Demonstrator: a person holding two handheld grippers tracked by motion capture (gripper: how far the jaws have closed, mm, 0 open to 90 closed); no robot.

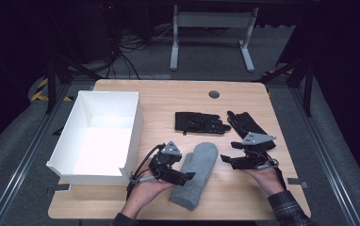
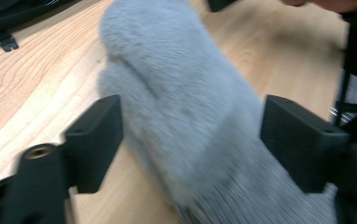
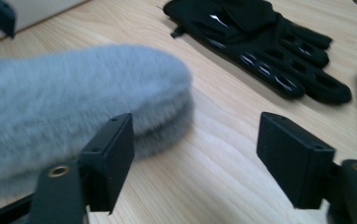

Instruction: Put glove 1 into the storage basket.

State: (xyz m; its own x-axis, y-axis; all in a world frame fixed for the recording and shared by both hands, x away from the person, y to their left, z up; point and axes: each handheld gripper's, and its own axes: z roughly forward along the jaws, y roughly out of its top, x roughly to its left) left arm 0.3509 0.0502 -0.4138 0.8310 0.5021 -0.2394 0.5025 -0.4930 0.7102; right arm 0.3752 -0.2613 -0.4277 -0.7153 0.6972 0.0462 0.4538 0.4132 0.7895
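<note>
Your two grippers, left gripper (image 1: 180, 175) and right gripper (image 1: 229, 159), are black, each topped with a grey three-cornered plate. Their jaws are blocky black slabs with brass-ringed screw holes behind. Your right sleeve (image 1: 289, 211) is dark plaid.

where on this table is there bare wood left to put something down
Free: the far strip between the white box and the table's grommet, and the near right corner below the right gripper. Crowded: the middle, where the grey mitten lies between both grippers, the left gripper beside the box, and the two black gloves behind.
</note>
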